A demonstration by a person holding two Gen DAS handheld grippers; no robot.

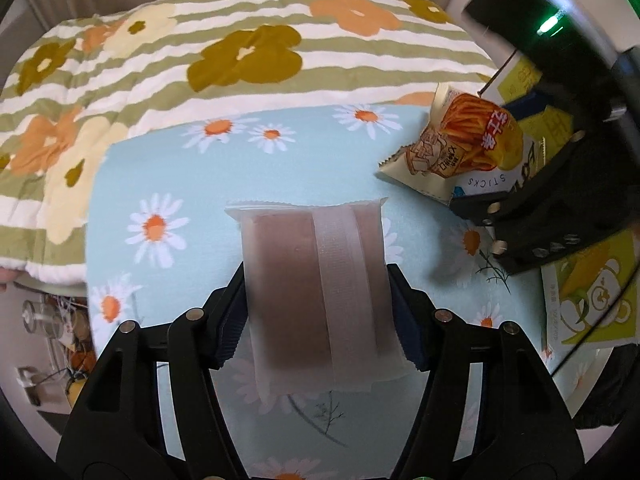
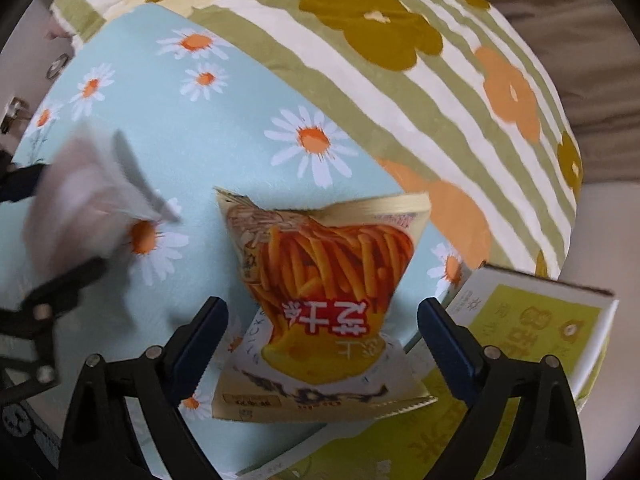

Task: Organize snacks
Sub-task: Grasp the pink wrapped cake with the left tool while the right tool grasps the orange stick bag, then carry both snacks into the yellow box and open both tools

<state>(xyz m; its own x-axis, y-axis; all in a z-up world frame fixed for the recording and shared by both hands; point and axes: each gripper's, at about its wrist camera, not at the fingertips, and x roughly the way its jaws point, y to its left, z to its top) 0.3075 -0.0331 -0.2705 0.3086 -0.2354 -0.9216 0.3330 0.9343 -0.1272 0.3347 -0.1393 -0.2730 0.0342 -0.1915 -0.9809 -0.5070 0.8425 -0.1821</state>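
- we've got the left gripper [image 1: 316, 312] clamped on a frosted translucent packet with a brownish bar inside [image 1: 316, 280], pads pressing both long sides; it looks lifted off the pale blue daisy-print cloth [image 1: 192, 184]
- right gripper [image 2: 322, 344] has its fingers wide apart, one either side of the shiny fries-picture snack bag [image 2: 324, 292], not touching it as far as we can tell; the bag leans on the yellow-green cardboard box [image 2: 536, 328]
- what could go wrong, we reckon: the bag is puffy and slick, so a pinch near its lower half could squirt it sideways; it's tilted too, so one pad may hit first and tip it onto the box
- the frosted packet is gripped near its lower end; a quick swing could let it droop or slip
- room-wise: plenty of bare daisy cloth left of the snack bag; the box crowds its right side; beyond it the cloth ends at the striped flower-print quilt [image 2: 400, 92]
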